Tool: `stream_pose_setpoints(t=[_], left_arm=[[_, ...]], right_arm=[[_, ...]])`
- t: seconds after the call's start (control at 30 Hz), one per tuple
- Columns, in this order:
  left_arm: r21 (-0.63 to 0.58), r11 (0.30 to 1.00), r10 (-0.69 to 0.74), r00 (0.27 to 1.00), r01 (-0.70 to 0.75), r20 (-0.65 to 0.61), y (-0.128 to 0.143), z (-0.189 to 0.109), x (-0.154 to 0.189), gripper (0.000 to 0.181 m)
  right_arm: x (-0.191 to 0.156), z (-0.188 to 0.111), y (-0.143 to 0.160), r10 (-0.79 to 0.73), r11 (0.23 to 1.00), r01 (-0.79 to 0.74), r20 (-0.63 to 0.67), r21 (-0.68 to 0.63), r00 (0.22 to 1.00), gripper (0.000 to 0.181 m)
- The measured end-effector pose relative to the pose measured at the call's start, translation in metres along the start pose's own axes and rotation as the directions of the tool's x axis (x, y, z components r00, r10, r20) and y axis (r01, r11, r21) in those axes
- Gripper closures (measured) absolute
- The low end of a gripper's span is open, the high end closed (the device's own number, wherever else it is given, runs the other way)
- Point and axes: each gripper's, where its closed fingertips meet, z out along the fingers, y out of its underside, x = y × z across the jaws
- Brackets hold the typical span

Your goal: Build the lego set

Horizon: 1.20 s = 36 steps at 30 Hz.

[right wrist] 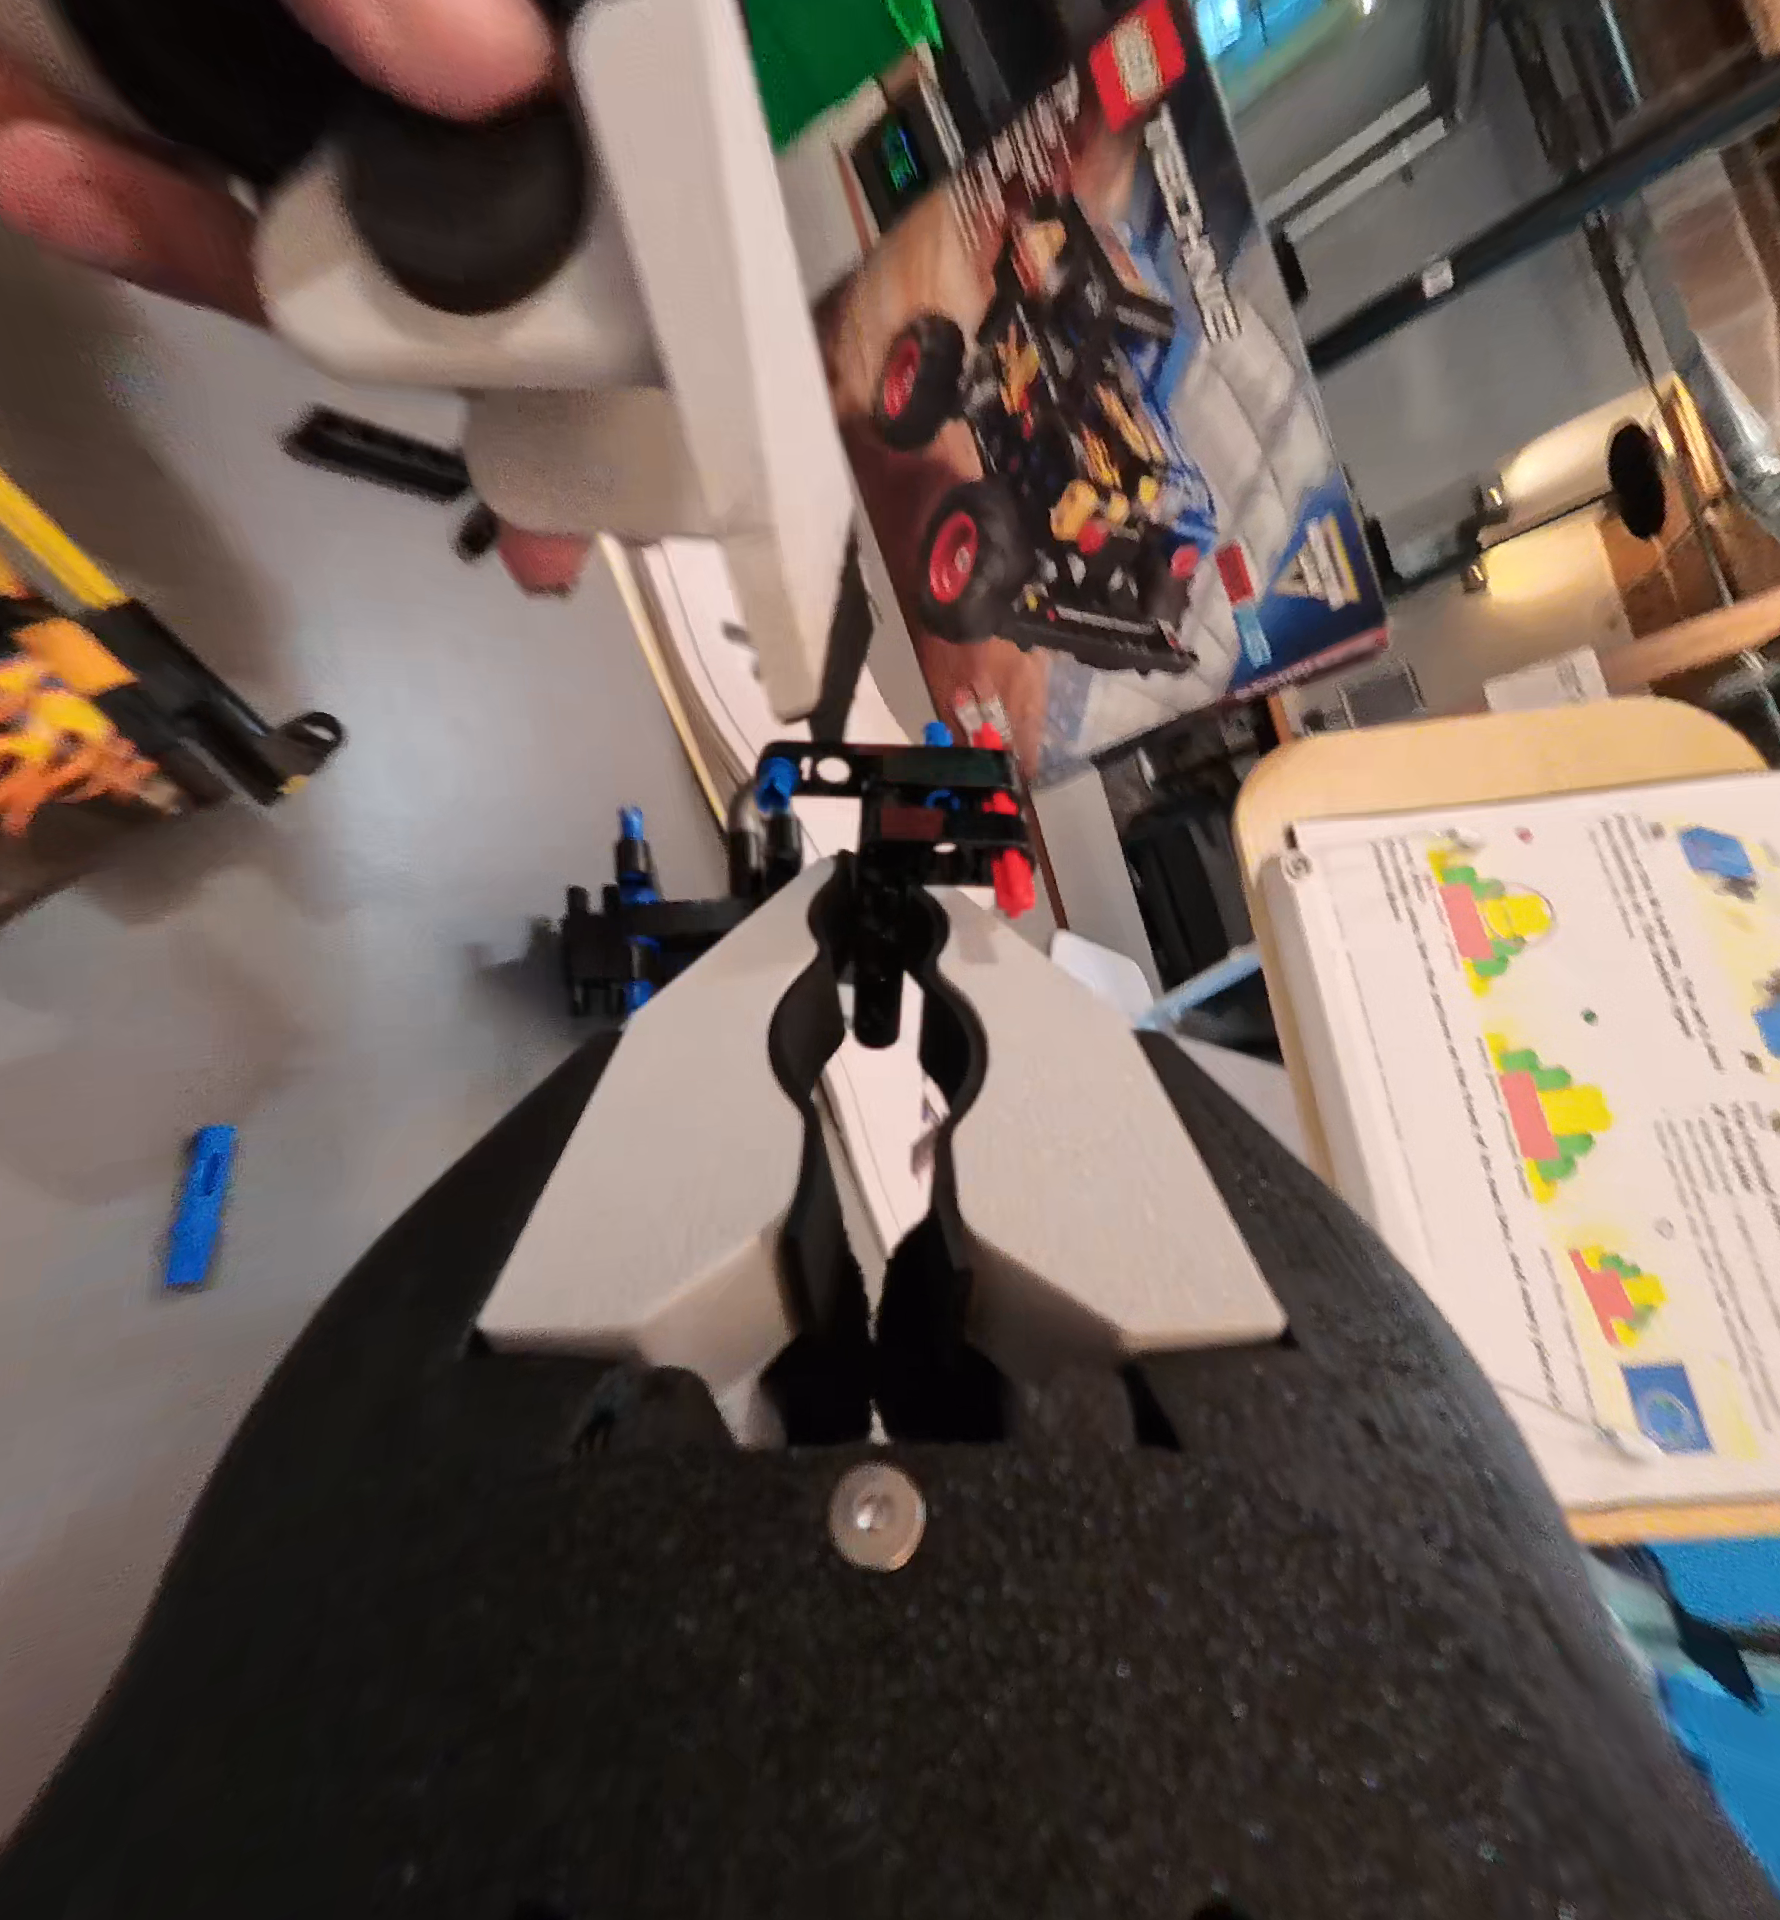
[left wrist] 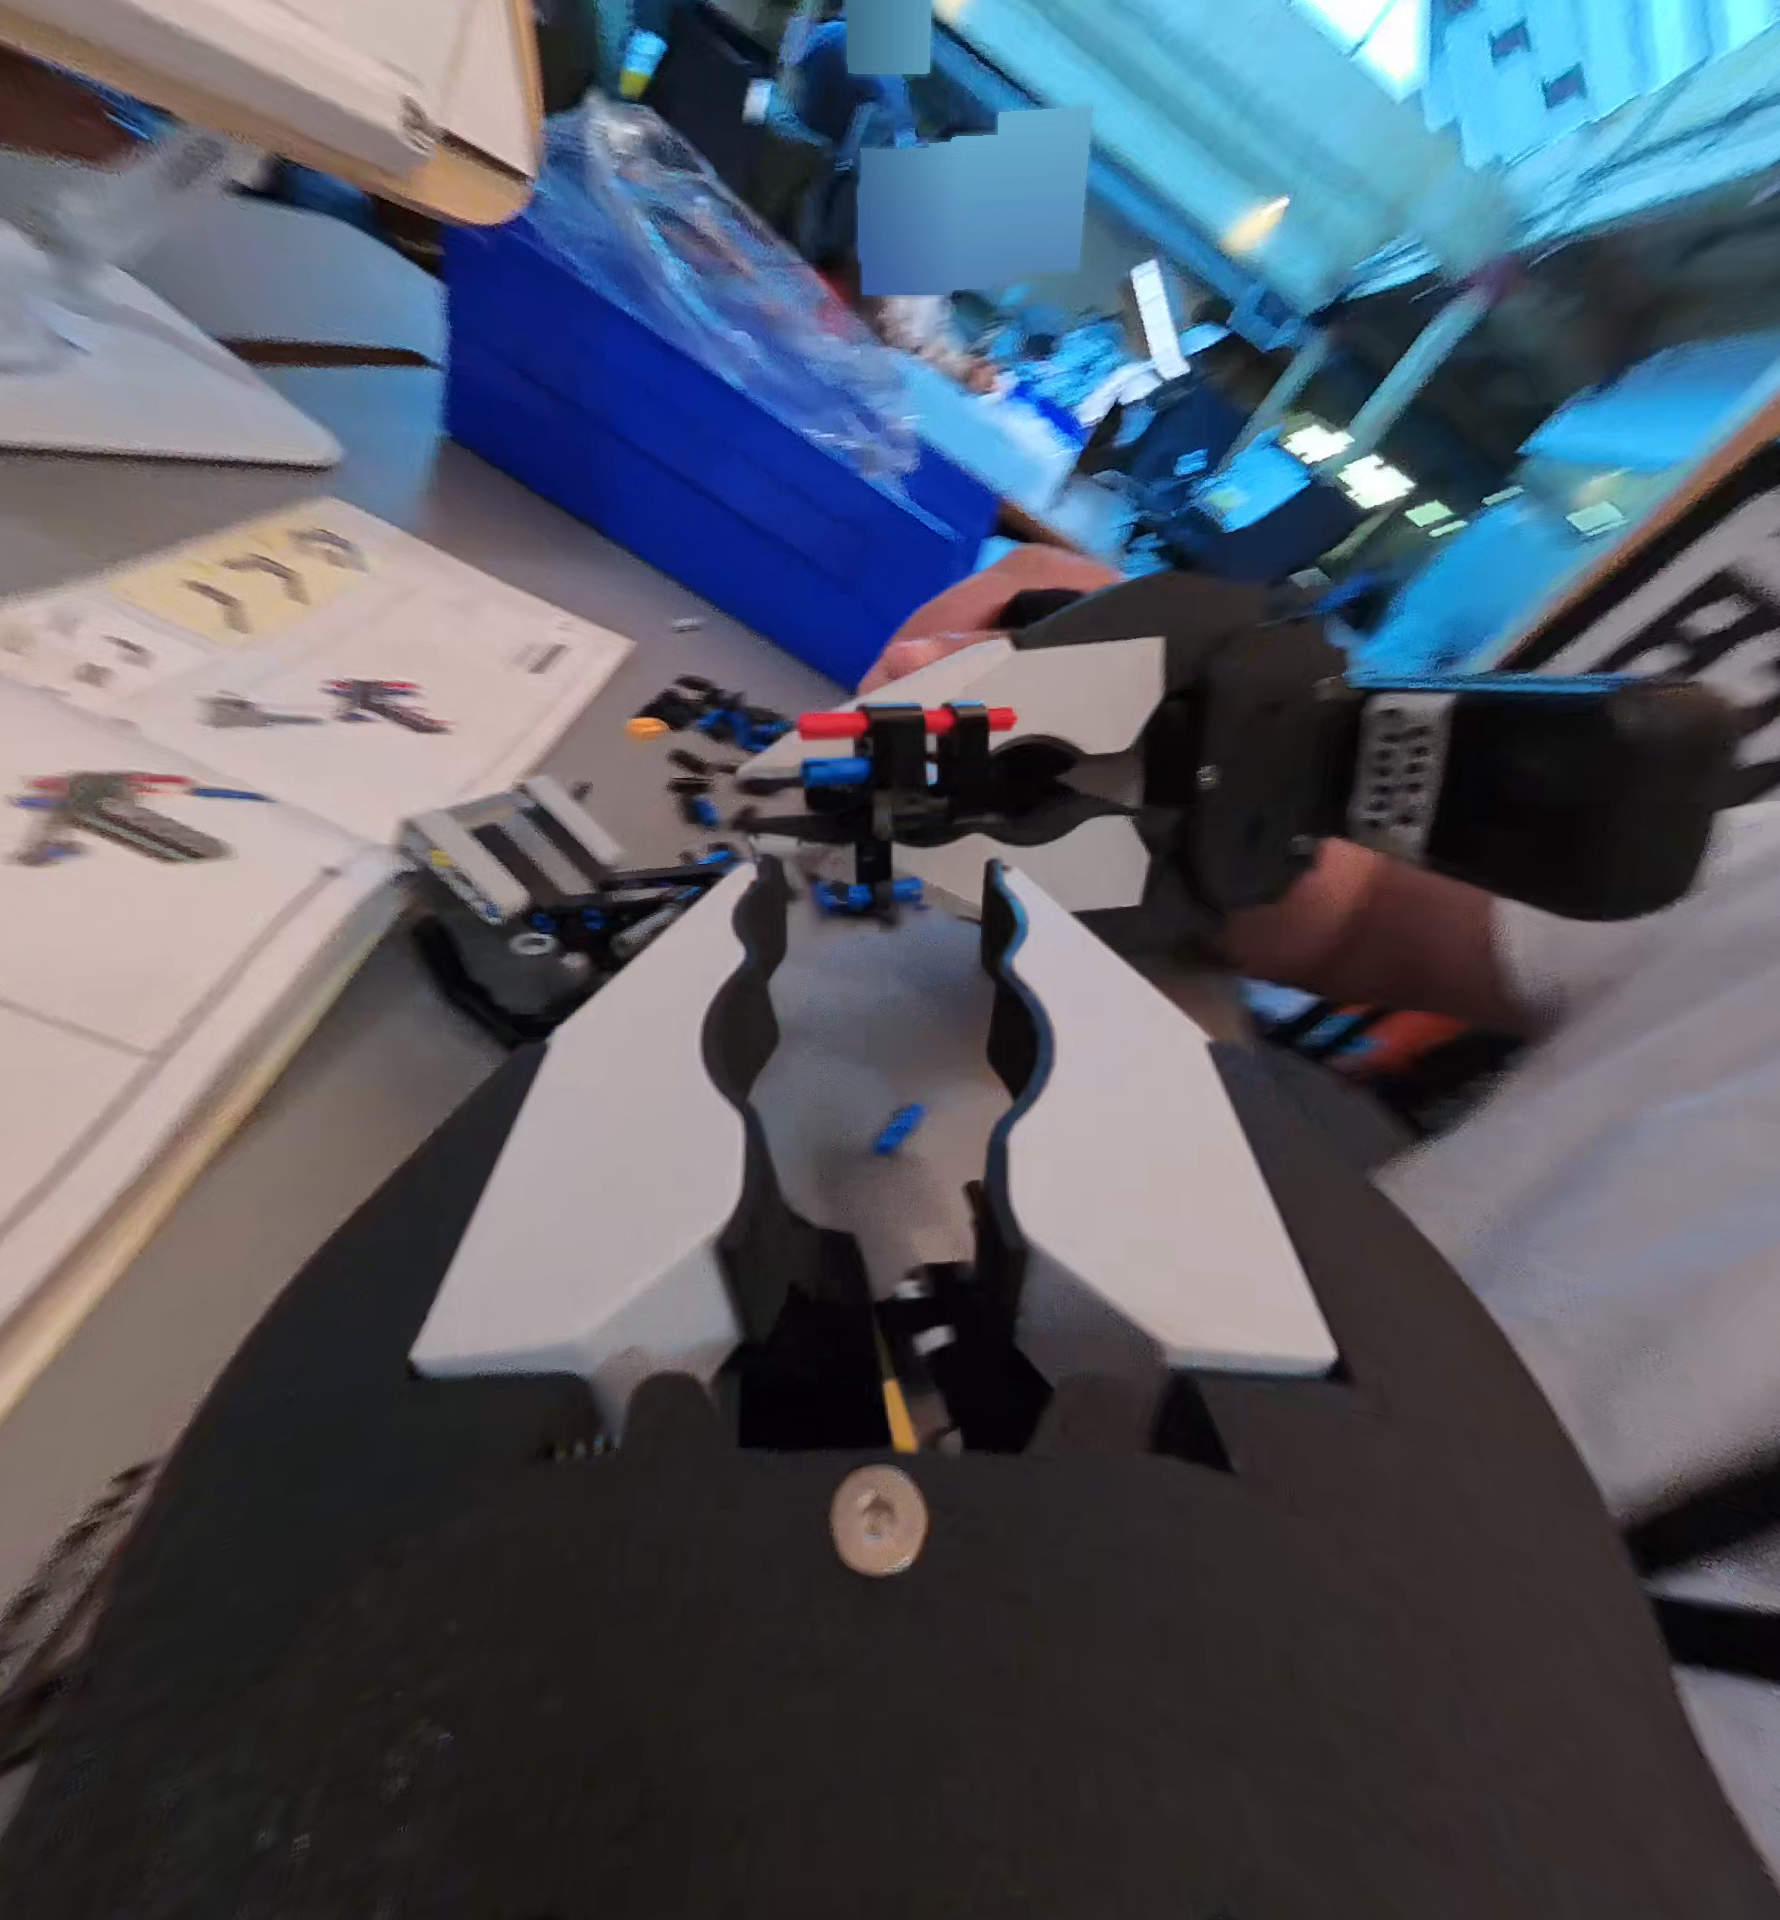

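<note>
My right gripper (right wrist: 881, 883) is shut on a small black Technic sub-assembly (right wrist: 891, 821) with a red axle and blue pins, held above the table. In the left wrist view it reaches in from the right (left wrist: 792, 816), with the sub-assembly (left wrist: 896, 774) upright between its tips. My left gripper (left wrist: 881, 894) is open and empty, its tips just below and in front of the sub-assembly. One of its white fingers (right wrist: 730, 416) and a hand fill the top of the right wrist view. A grey-and-black partly built chassis (left wrist: 533, 883) lies on the table to the left.
An open instruction booklet (left wrist: 242, 727) lies at left, a blue bin (left wrist: 678, 447) behind it. Loose black and blue parts (left wrist: 709, 727) and a blue pin (left wrist: 896, 1127) are on the table. There are also a blue piece (right wrist: 200, 1205), a flame-printed part (right wrist: 34, 727), the set box (right wrist: 1104, 416) and a clipboard sheet (right wrist: 1592, 1091). Less than 4 cm separates the two grippers' tips. The blue piece (right wrist: 200, 1205) is about equally far from each gripper, around 12 cm. My left wrist view (left wrist: 908, 1124) looks at it from another angle.
</note>
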Motion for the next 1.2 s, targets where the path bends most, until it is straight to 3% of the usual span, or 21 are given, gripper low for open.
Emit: stream_pose_setpoints(t=[0.13,0.2,0.43,0.57,0.67,0.9,1.07,1.2], left_arm=[[-0.009,0.98,0.196,0.953,-0.199,0.229,-0.001,0.001,-0.009,0.138],[-0.027,0.968,0.248,0.932,-0.249,0.264,0.0,0.003,-0.008,0.135],[-0.039,0.975,0.222,0.937,-0.22,0.269,0.006,0.006,-0.009,0.139],[-0.031,0.974,0.223,0.942,-0.223,0.25,0.005,0.004,-0.006,0.155],[-0.049,0.964,0.263,0.927,-0.26,0.268,0.005,0.003,-0.006,0.155],[-0.069,0.924,0.382,0.897,-0.376,0.224,0.003,0.003,0.004,0.162],[-0.135,0.804,0.593,0.767,-0.579,0.243,0.0,0.0,0.011,0.162],[-0.142,0.748,0.663,0.713,-0.649,0.229,-0.002,-0.002,0.017,0.162]], right_arm=[[-0.001,0.007,0.006,-0.048,0.995,0.041,-0.073,-0.092,0.996,0.175],[-0.002,0.009,0.005,-0.078,0.991,0.067,-0.098,-0.115,0.992,0.175],[-0.003,0.011,-0.003,-0.235,0.963,0.205,-0.172,-0.175,0.957,0.174],[0.001,0.009,-0.008,-0.304,0.944,0.265,-0.209,-0.195,0.929,0.174],[0.002,0.008,-0.009,-0.356,0.927,0.312,-0.225,-0.21,0.907,0.174],[0.0,0.002,-0.02,-0.269,0.963,0.257,-0.21,-0.083,0.94,0.175],[-0.006,-0.01,-0.028,-0.2,0.977,0.205,-0.099,0.05,0.975,0.158],[-0.001,-0.021,-0.022,-0.137,0.982,0.136,0.004,0.13,0.991,0.153]])
